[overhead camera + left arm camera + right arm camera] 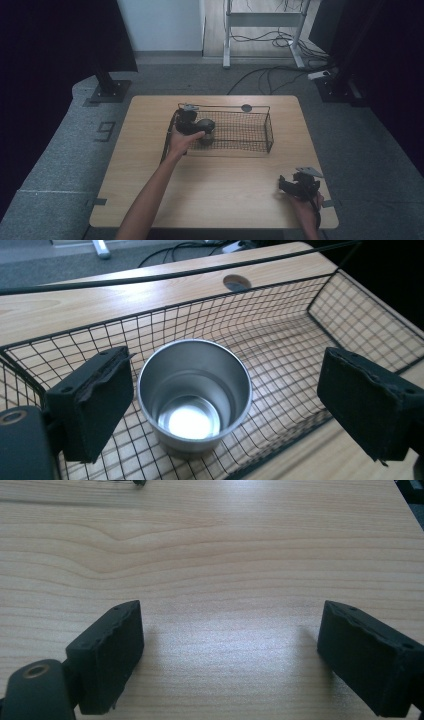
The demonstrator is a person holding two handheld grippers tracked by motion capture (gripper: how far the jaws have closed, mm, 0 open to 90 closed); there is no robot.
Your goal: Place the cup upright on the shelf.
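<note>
A shiny metal cup stands upright and empty at the left end of a black wire basket. My left gripper hangs over that end, open, with the cup between its pads and touched by neither. From above, the left gripper and the hand holding it are at the basket's left end, beside the cup. My right gripper rests near the table's front right corner. Its jaws stand open over bare wood with nothing between them.
The wooden table carries the basket in its far half. A round cable hole sits just behind the basket. Stand bases and loose cables lie on the grey floor beyond the table.
</note>
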